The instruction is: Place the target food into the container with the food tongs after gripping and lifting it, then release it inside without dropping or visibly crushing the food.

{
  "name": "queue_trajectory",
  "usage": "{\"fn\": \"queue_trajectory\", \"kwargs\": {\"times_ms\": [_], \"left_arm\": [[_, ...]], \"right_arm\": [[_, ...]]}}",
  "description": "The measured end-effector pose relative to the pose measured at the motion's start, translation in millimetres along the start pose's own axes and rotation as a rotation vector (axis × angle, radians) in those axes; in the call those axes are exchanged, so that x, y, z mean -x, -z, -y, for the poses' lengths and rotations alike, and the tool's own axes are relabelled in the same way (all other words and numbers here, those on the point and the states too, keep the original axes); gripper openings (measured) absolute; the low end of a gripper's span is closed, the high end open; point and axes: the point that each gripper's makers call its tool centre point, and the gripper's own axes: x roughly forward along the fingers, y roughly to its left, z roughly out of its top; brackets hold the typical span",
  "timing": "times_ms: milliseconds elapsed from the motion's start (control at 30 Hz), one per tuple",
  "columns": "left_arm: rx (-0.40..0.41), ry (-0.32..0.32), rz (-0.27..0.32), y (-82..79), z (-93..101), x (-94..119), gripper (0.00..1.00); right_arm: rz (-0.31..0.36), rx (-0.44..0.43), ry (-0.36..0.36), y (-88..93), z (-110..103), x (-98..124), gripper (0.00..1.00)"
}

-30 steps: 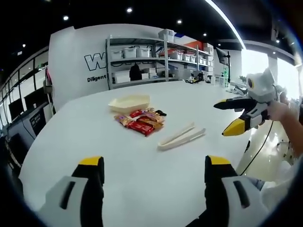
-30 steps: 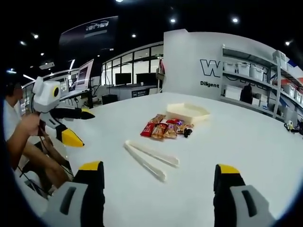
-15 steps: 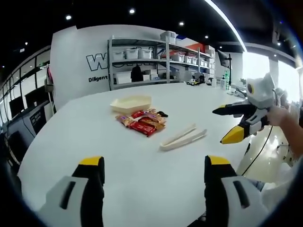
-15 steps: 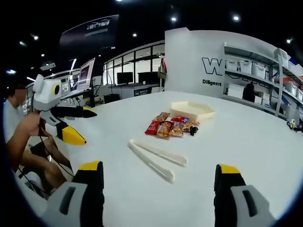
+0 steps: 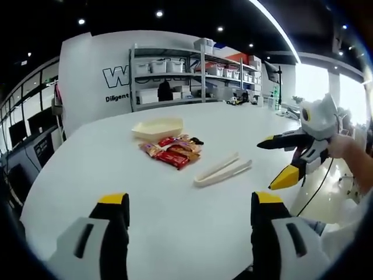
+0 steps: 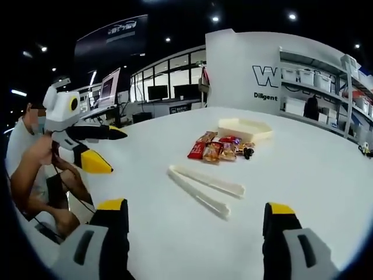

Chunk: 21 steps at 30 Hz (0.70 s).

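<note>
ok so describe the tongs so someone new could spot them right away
On the big white table, find the heap of snack packets beside the pale tray. The tongs lie apart from both, nearer the claws: two long cream arms joined at one end, the one plain, unwrapped item.

From my left jaws I read a large dark "W" on the white curved back wall (image 5: 96,70), with "Diligent" in smaller dark letters beneath it, both cut off by grey shelving. My right-side view shows the same. The snack wrappers' print is too small to read.
</note>
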Motion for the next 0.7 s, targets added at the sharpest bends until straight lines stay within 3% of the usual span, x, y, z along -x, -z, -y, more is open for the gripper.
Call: {"fn": "queue_trajectory", "kwargs": {"times_ms": [400,500,600,700], "left_arm": [[0.004,0.000,-0.005,4.2,-5.6,1,0.84],[0.018,-0.006,-0.003,6.6,-9.0,3,0.84],[0.028,-0.008,-0.001,7.4,-9.8,5,0.84],[0.031,-0.016,0.001,7.7,-11.3,6,0.84]], "right_arm": [[-0.001,-0.005,-0.039,-2.0,-6,-8,0.91],[0.071,-0.009,-0.063,-10.4,-2,-13,0.82],[0.053,-0.007,-0.077,-4.8,5,-15,0.69],[0.064,-0.027,-0.079,-4.1,11,-15,0.69]]}}
